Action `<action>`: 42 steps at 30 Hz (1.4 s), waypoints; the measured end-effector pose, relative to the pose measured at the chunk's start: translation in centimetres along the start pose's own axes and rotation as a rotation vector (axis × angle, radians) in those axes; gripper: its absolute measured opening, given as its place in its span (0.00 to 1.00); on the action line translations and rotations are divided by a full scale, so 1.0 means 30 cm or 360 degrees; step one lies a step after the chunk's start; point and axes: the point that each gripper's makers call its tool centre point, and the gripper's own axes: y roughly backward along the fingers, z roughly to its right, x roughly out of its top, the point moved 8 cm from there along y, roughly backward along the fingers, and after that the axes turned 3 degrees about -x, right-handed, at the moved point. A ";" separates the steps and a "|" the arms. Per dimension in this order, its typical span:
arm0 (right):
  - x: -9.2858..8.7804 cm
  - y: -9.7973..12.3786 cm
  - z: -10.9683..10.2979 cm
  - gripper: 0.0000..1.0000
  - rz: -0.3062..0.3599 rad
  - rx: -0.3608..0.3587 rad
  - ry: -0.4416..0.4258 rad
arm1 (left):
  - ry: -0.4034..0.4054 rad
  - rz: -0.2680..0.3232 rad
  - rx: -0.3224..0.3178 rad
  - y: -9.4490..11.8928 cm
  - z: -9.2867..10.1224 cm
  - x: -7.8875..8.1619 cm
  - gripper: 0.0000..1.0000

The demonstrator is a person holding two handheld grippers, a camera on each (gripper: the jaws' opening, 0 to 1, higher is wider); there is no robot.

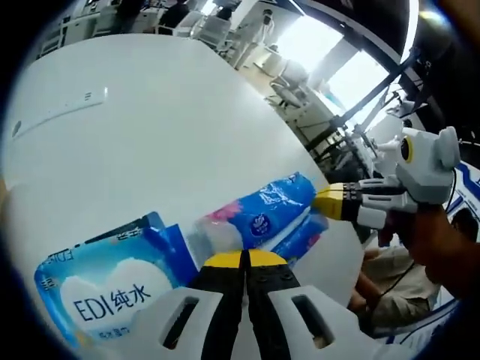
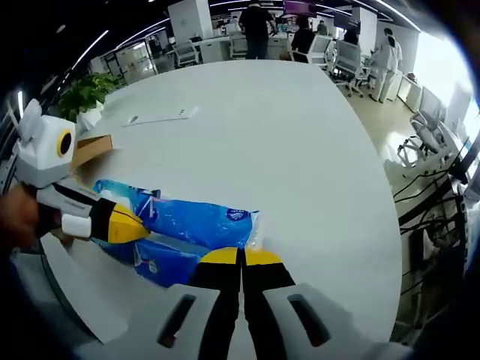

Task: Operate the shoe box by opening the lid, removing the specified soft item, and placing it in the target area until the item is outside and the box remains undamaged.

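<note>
A long blue soft tissue pack (image 1: 270,210) (image 2: 196,220) hangs over the white table (image 1: 165,150) (image 2: 285,142), stretched between both grippers. My left gripper (image 1: 244,259) is shut on its clear plastic end and enters the right gripper view from the left (image 2: 126,224). My right gripper (image 2: 241,256) is shut on the opposite end; in the left gripper view it comes in from the right (image 1: 330,202), held by a hand. A brown cardboard flap (image 2: 91,148) of the box peeks out behind the left gripper.
A blue-and-white wipes pack (image 1: 105,289) (image 2: 157,262) lies on the table beneath the held pack. A white paper strip (image 1: 60,112) (image 2: 159,115) lies farther off. A potted plant (image 2: 86,94), office chairs (image 2: 346,56) and standing people (image 2: 259,22) lie beyond the table edge.
</note>
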 end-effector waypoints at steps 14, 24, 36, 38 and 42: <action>-0.030 -0.029 0.000 0.00 -0.0012 0.0000 -0.0002 | 0.0011 -0.0029 0.0004 -0.038 -0.024 -0.014 0.00; -0.038 -0.042 0.007 0.03 0.0007 -0.0004 0.0023 | -0.0084 0.0018 0.0007 -0.045 -0.034 -0.004 0.00; -0.028 -0.020 0.006 0.14 0.0052 -0.0001 0.0005 | -0.0138 0.0035 -0.0005 -0.021 -0.013 -0.001 0.14; -0.024 -0.014 0.002 0.15 0.0059 -0.0004 0.0011 | -0.0144 0.0036 -0.0006 -0.011 -0.009 0.000 0.15; -0.014 0.004 -0.005 0.17 0.0082 -0.0008 0.0010 | -0.0155 0.0039 -0.0016 0.019 0.016 -0.004 0.18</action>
